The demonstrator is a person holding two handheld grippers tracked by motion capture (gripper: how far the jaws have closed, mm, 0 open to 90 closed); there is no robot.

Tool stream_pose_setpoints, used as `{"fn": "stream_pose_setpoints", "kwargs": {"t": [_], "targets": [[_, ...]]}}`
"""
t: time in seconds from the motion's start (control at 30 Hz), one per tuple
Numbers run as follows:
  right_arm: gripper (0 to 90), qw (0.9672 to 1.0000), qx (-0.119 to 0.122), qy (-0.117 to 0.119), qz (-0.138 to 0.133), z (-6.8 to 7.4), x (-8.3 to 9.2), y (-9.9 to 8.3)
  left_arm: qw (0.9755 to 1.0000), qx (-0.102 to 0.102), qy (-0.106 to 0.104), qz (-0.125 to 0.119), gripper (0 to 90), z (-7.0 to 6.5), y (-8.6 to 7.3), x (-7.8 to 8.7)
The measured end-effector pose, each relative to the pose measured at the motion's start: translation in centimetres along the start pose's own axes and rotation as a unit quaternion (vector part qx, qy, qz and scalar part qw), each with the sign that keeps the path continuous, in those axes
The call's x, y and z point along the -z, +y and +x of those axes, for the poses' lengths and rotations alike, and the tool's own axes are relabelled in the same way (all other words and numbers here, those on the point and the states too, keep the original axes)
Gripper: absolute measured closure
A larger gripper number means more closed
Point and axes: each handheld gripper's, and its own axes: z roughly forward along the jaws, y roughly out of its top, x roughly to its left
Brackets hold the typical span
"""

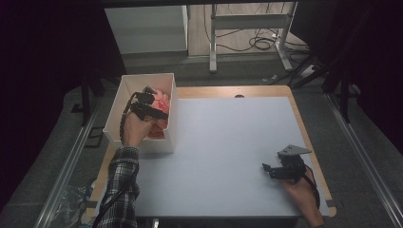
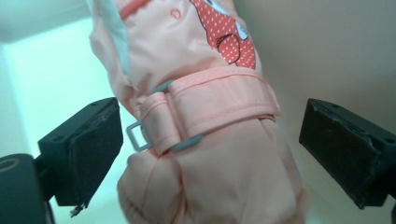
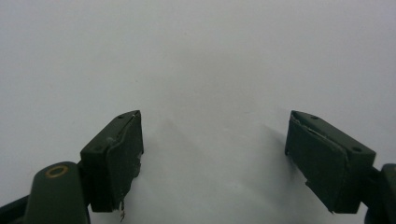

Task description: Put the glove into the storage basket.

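Around my left claw (image 1: 151, 97) stand the walls of the white box (image 1: 124, 88), and I hold its jaws wide apart. Between them, touching neither pad, lies a peach-pink child's mitten (image 2: 205, 140) with a strap and grey buckle (image 2: 138, 136). Off on the white tabletop (image 1: 223, 137), my right claw (image 3: 212, 154) gapes with nothing in it.

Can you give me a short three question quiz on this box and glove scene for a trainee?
1. True or false: the left gripper has its pads pressed on the pink glove.
2. Where does the pink glove lie? A) in the white box B) on the white tabletop C) in the right gripper
3. What wraps around the glove's wrist?

Key
1. False; the jaws stand apart on either side of it.
2. A
3. A pink strap with a grey buckle.
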Motion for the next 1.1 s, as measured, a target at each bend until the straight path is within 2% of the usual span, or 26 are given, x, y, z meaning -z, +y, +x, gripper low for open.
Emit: {"fn": "stream_pose_setpoints", "kwargs": {"t": [0.27,0.6,0.73,0.9,1.1], "targets": [[19.5,1.0000,0.000,-0.001,0.000,0.0,0.0,0.0,0.9996,-0.010,-0.001,-0.026,4.5,-0.3,-0.3,1.9],[19.3,1.0000,0.000,-0.002,0.000,0.0,0.0,0.0,0.9982,-0.021,-0.002,-0.055,4.1,-0.4,-1.5,4.2],[19.3,1.0000,0.000,-0.002,0.001,0.0,0.0,0.0,0.9969,-0.034,0.000,-0.071,4.3,-0.6,-2.7,5.5],[19.2,1.0000,0.000,-0.002,0.001,0.0,0.0,0.0,0.9961,-0.045,0.002,-0.076,4.4,-0.8,-4.0,6.4],[19.2,1.0000,0.000,-0.002,0.001,0.0,0.0,0.0,0.9946,-0.057,-0.012,-0.087,4.4,-1.2,-5.5,6.9]]}}
